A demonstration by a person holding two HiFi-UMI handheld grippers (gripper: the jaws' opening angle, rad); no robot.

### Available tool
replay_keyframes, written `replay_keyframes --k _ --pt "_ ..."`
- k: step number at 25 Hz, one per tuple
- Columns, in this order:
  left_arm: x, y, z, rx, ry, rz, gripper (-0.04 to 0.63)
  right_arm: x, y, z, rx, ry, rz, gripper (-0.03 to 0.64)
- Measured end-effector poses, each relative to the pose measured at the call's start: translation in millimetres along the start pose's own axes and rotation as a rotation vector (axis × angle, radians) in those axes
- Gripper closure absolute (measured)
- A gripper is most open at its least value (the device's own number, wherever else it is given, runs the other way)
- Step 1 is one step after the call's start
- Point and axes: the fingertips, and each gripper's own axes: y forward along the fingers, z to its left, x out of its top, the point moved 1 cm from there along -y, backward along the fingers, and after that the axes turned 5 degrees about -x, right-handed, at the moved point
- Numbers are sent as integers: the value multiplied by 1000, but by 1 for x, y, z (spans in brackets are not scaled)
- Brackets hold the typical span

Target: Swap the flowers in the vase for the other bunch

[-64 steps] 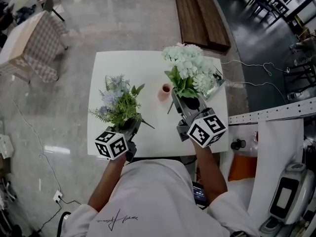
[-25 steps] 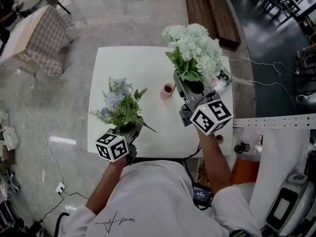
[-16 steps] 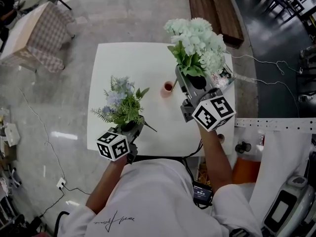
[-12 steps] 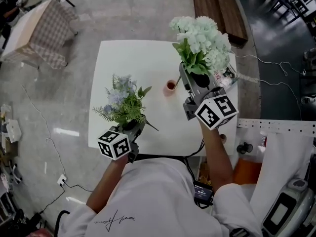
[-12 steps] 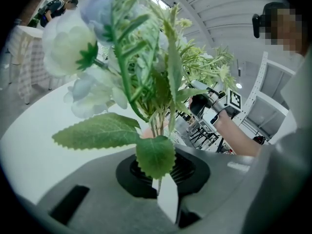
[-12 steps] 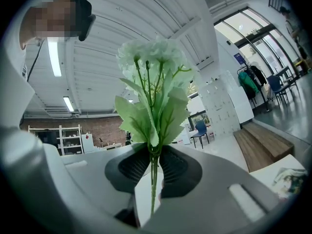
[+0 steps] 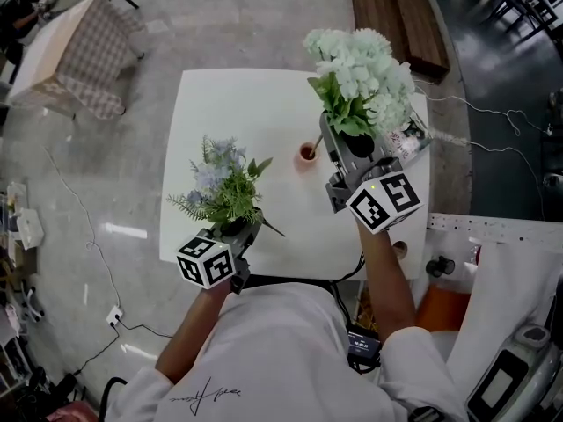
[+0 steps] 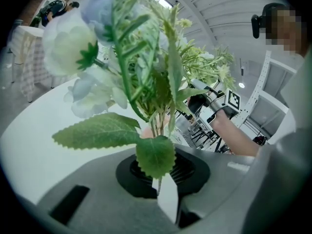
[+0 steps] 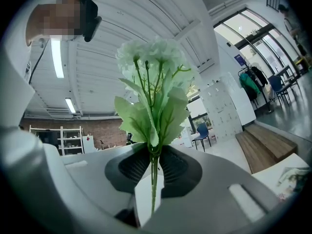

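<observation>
A small pink vase [image 7: 308,154] stands upright near the middle of the white table [image 7: 264,104]. My left gripper [image 7: 239,228] is shut on the stems of a bunch of blue flowers and green fern [image 7: 223,185], held up over the table's near left. In the left gripper view the stems [image 8: 157,130] run between its pads at the left gripper [image 8: 159,167]. My right gripper [image 7: 339,135] is shut on the stems of a white hydrangea bunch [image 7: 361,73], just right of the vase. The right gripper [image 9: 152,168] shows that bunch [image 9: 153,82] standing straight up. One thin stem end hangs by the vase's mouth.
A printed paper [image 7: 410,135] lies at the table's right edge under the white bunch. A wooden bench [image 7: 396,16] stands on the floor beyond the table, and a checked-cloth table [image 7: 66,47] at far left. Cables trail on the floor. A white perforated rail [image 7: 493,227] runs at the right.
Since the earliest frame the white bunch has gone up and further from the vase in my right gripper. Over the last second both grippers and their bunches have kept still.
</observation>
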Motion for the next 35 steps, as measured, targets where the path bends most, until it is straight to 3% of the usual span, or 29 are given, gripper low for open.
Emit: replay_keyframes --k 35 --pt "-14 7 11 15 -56 45 558 -40 -2 -16 -58 -44 10 544"
